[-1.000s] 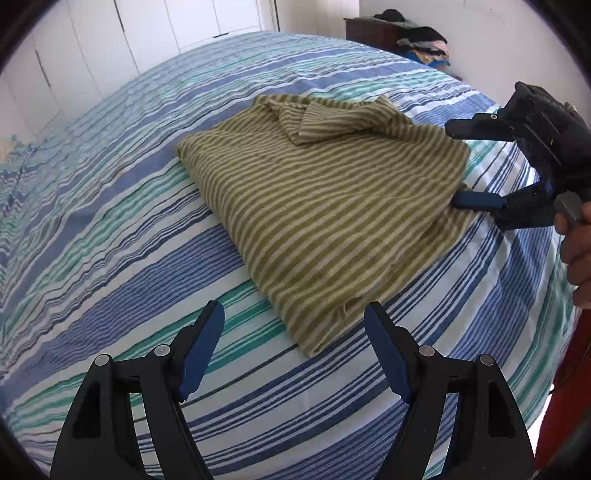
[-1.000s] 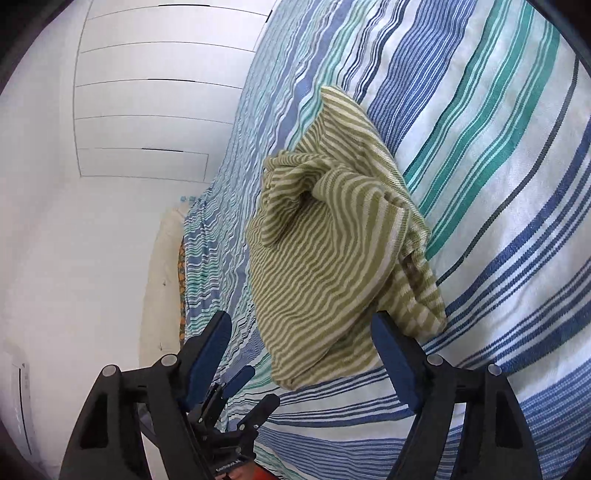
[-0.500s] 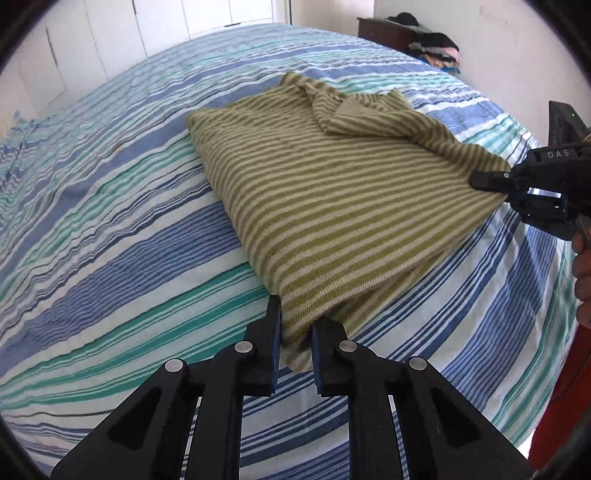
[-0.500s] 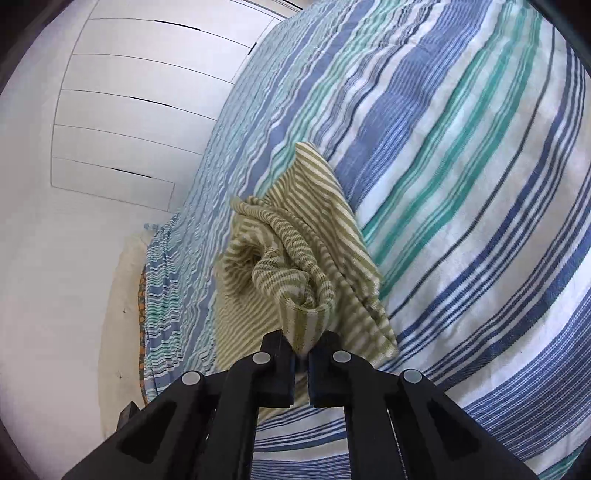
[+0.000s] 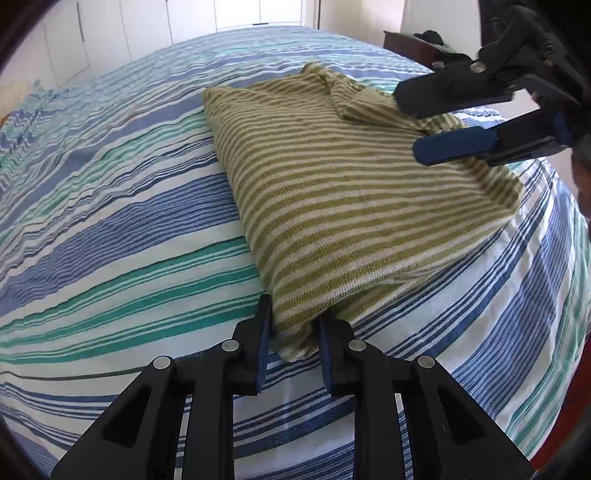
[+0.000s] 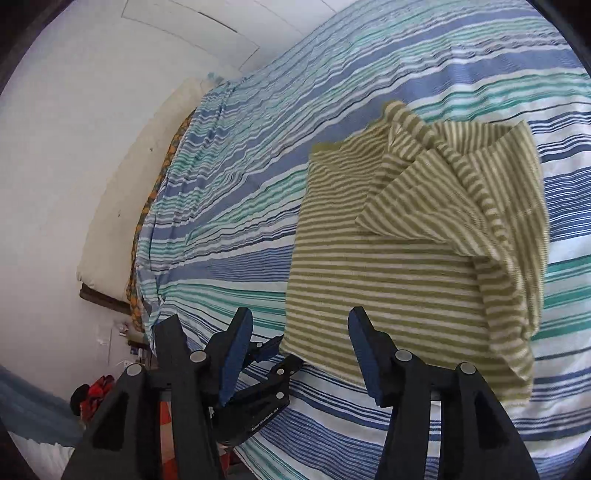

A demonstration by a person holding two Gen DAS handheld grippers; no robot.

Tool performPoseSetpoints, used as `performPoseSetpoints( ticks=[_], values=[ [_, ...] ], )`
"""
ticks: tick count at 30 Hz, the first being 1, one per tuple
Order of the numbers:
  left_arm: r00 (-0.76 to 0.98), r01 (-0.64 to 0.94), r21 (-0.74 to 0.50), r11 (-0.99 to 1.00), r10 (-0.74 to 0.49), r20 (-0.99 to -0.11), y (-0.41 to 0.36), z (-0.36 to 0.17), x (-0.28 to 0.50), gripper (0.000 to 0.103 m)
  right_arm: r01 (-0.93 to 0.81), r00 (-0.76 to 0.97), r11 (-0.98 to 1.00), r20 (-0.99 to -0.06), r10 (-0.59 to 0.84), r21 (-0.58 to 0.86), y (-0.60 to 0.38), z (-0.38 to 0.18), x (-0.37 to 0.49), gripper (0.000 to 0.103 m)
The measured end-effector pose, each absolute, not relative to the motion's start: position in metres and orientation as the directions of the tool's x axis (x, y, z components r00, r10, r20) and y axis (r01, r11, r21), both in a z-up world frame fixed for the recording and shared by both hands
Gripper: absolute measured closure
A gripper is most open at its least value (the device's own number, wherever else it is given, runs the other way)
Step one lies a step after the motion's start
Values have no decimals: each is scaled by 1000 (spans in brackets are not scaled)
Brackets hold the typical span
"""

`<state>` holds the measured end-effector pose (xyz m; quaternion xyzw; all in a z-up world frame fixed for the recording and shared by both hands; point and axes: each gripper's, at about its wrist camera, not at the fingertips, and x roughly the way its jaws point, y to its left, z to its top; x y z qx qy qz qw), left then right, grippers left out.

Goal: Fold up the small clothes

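Observation:
An olive and cream striped garment (image 5: 343, 195) lies folded on the striped bed (image 5: 110, 240). My left gripper (image 5: 293, 343) has its jaws parted a little, with the garment's near corner between them. My right gripper (image 6: 299, 350) is open and empty, hovering above the garment (image 6: 388, 266). It shows in the left wrist view (image 5: 417, 127) over the garment's far right part. A flap of the garment (image 6: 491, 177) lies bunched and turned over at its far end. The left gripper shows in the right wrist view (image 6: 273, 365) at the garment's corner.
White wardrobe doors (image 5: 122, 33) stand behind the bed. A dark dresser with clothes on it (image 5: 424, 44) is at the far right. A pillow (image 6: 125, 192) lies along the bed's edge by the wall. Red items (image 6: 94, 391) lie on the floor.
My right gripper let go of the garment's corner, opened and rose above it. My left gripper's jaws have parted somewhat around the near corner. The released flap has dropped onto the garment.

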<state>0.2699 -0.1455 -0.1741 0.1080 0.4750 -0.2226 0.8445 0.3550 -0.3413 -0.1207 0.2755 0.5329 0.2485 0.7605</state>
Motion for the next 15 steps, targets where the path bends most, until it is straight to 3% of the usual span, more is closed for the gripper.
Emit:
performPoseSetpoints(
  ticks=[2, 5, 7, 9, 12, 15],
  values=[
    [451, 480, -22, 877, -268, -851, -145, -173, 266, 81, -88, 273, 811, -769, 578, 578, -337, -147, 384, 51],
    [454, 496, -2, 868, -262, -852, -145, -170, 262, 81, 57, 556, 898, -761, 334, 435, -394, -125, 411, 57],
    [442, 487, -18, 873, -263, -858, -141, -165, 261, 74, 202, 657, 867, -719, 226, 456, -434, -106, 405, 57],
    [433, 462, -69, 884, -292, -853, -129, -154, 257, 59, 206, 683, 893, -712, 163, 401, -447, -83, 392, 57],
    [463, 407, -165, 898, -359, -811, -112, -130, 252, 54, 49, 672, 961, -721, 168, 270, -429, -58, 360, 57],
    [485, 403, -216, 889, -408, -774, -121, -113, 261, 54, -171, 603, 949, -734, 313, 264, -395, -65, 324, 56]
  ],
)
